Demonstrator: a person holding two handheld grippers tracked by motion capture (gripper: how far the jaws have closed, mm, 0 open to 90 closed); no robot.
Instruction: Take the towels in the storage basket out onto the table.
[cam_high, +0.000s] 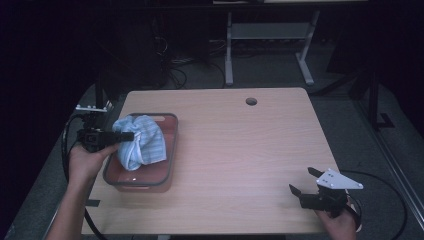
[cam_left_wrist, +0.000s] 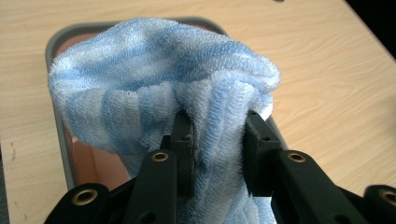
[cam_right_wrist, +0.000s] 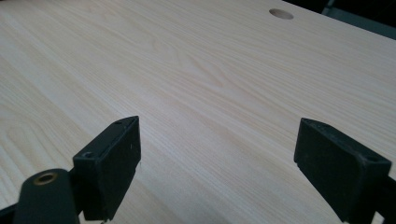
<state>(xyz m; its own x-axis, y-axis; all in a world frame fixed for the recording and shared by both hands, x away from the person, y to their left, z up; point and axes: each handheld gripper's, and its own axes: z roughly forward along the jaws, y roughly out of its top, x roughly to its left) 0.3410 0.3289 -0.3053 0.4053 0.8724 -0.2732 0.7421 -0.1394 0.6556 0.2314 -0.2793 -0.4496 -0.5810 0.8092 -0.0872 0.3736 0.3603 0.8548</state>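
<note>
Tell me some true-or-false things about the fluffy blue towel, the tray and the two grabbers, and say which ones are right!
1. The left gripper is pinching the blue striped towel. True.
2. The towel is over the brown tray. True.
3. The right gripper is holding a corner of the towel. False: its jaws stand wide apart with nothing between them, over bare table near the right front corner.
4. The tray sits on the right side of the table. False: it is on the left side, near the left gripper.
5. The table has a round hole near its far edge. True.
</note>
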